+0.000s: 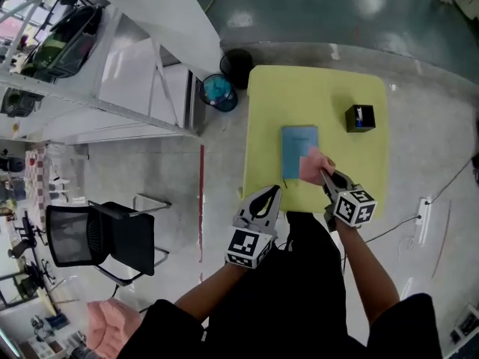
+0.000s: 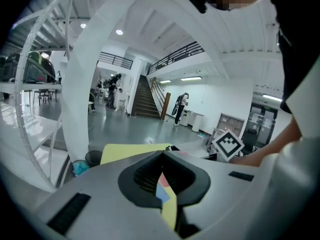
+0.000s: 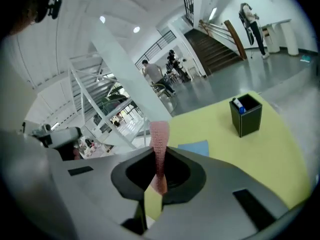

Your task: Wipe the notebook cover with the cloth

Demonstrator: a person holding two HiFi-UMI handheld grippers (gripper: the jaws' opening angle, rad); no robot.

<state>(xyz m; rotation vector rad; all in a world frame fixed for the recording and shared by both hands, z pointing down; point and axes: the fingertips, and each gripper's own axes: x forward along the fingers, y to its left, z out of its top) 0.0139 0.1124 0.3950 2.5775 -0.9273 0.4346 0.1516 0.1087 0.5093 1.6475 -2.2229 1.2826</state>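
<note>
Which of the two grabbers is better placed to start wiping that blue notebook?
The right gripper: it is shut on the pink cloth, right over the notebook's near corner. The left gripper is shut, empty, and off to the side.

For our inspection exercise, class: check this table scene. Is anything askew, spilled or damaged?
Nothing stands out. The blue notebook lies flat on the yellow table, the black box stands upright, and the pink cloth is pinched in the right gripper.
</note>
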